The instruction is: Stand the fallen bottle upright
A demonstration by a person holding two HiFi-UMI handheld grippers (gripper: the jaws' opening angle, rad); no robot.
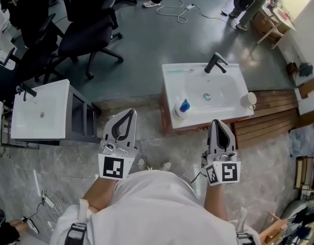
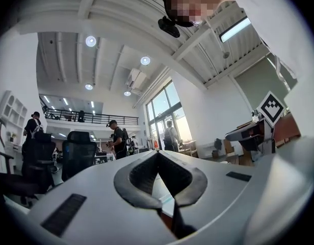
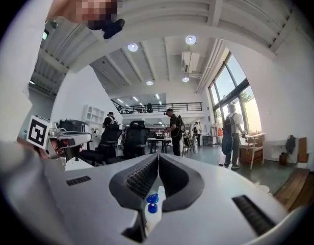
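Head view: blue-capped bottle [image 1: 183,107] seems upright on sink [image 1: 169,88] corner, left gripper [image 1: 130,111] and right gripper [image 1: 216,122] pressed together, empty, held back, so no righting looks needed.

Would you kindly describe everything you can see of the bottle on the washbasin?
The bottle is small, white and plastic-looking, topped with a bright blue nozzle cap. It sits on the rim of the white washbasin, at the corner nearest the person on the head view's left, close to the edge. In the right gripper view it appears upright, cap uppermost. Nothing but the basin touches it.
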